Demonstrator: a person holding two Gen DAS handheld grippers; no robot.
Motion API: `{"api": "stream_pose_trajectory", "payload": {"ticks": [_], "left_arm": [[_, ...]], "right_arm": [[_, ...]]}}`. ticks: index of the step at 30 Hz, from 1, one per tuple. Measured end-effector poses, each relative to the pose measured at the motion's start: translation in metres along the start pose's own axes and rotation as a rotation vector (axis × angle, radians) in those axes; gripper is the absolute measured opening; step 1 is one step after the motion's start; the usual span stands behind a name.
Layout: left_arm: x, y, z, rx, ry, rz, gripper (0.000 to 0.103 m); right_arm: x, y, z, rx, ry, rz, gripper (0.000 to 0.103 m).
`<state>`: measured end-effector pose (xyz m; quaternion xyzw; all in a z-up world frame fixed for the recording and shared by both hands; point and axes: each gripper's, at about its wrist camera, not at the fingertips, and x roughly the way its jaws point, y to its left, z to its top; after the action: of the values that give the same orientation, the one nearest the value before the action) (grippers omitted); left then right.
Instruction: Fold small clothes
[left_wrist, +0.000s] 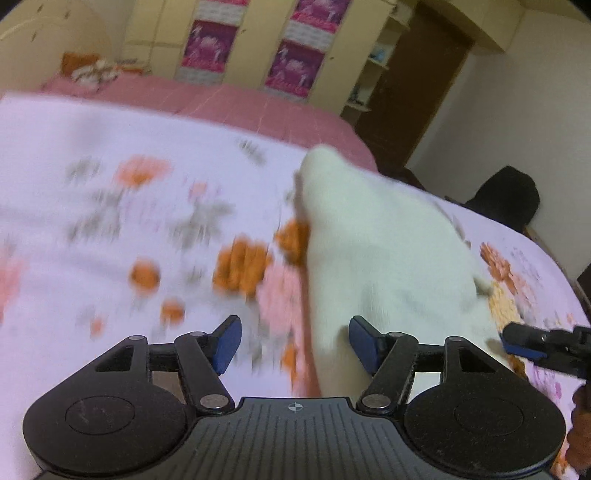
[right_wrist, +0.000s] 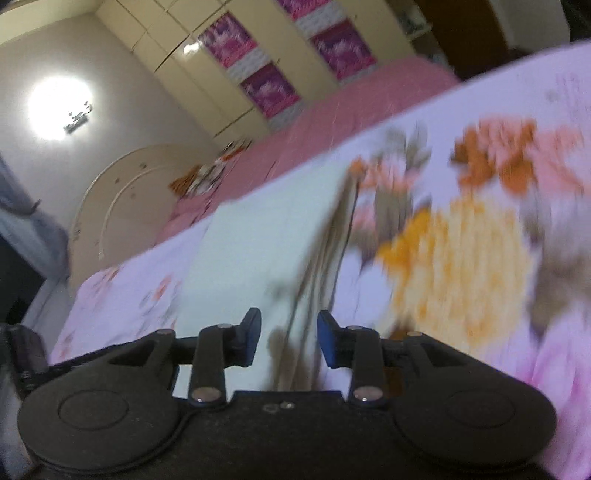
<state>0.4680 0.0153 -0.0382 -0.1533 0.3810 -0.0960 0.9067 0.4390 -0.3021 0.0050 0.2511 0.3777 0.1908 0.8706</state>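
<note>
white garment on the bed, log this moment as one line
white garment: flat on floral sheet | left gripper: open, empty | right gripper: open, empty

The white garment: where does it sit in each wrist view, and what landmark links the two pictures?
Left wrist view: the white garment lies right of centre on the floral sheet, running from the left gripper up toward the pink bedspread.
Right wrist view: the garment is a pale band left of centre, reaching down between the open fingers of the right gripper.
Shared landmark: the cream wardrobe with magenta panels.
</note>
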Motion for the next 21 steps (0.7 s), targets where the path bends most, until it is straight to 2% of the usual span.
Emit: {"api": "stream_pose_trajectory", "payload": {"ticks": [5,9,14,16,21], "left_arm": [[-0.006,-0.002,-0.008,0.022,-0.006,0.028,0.065],[-0.007,-0.011,-0.012,0.082,-0.001,0.067,0.065],[-0.013,-0.015,-0.016,0.096,-0.002,0.09,0.065],[-0.015,-0.014,-0.017,0.095,-0.003,0.091,0.065],[-0.018,-0.016,-0.019,0.106,0.001,0.098,0.065]], "right_arm": [[-0.01,0.002,-0.025,0.051,0.042,0.046,0.035],[-0.011,0.008,-0.029,0.054,0.048,0.041,0.034],[-0.005,0.012,-0.033,0.006,0.086,0.015,0.028],[-0.002,0.014,-0.036,-0.02,0.099,-0.008,0.019],[-0.004,0.017,-0.041,-0.06,0.092,-0.051,0.008]]}}
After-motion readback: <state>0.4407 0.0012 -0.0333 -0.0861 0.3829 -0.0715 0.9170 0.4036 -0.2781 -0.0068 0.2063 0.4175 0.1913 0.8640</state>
